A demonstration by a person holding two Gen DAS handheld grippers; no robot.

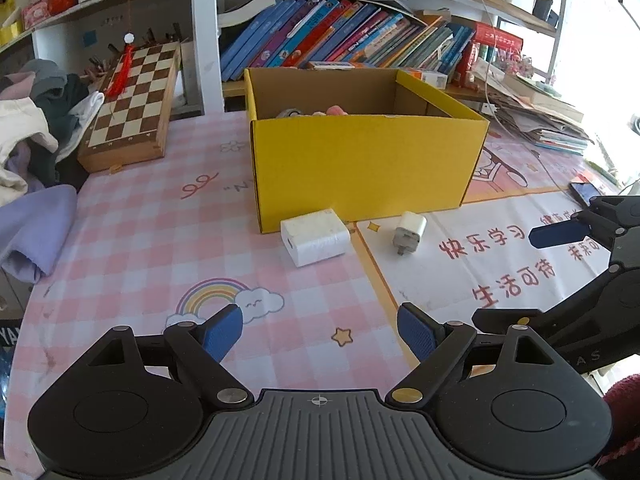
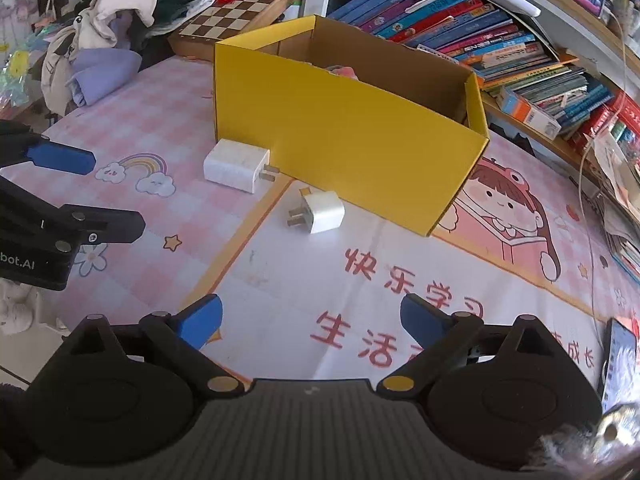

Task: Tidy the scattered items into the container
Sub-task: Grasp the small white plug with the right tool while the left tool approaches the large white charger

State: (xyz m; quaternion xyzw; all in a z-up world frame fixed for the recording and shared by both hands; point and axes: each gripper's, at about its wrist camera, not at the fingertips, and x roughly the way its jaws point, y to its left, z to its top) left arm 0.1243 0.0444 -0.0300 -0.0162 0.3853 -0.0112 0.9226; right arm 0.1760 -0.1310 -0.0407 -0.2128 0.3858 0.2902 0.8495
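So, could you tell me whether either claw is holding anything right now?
Nothing is held: the left claw and right claw are both open and empty.

Left gripper: black plastic linkage arms w/ blue ribbed finger pads, silver and brass-coloured pivot pins, two round black housings either side of a grey ribbed centre plate w/ a small crosshair mark. Right gripper: same build, blue pads, brass pins. White lettering "bot.AI" on the left unit's side; dark red fuzzy sleeve at frame edge.
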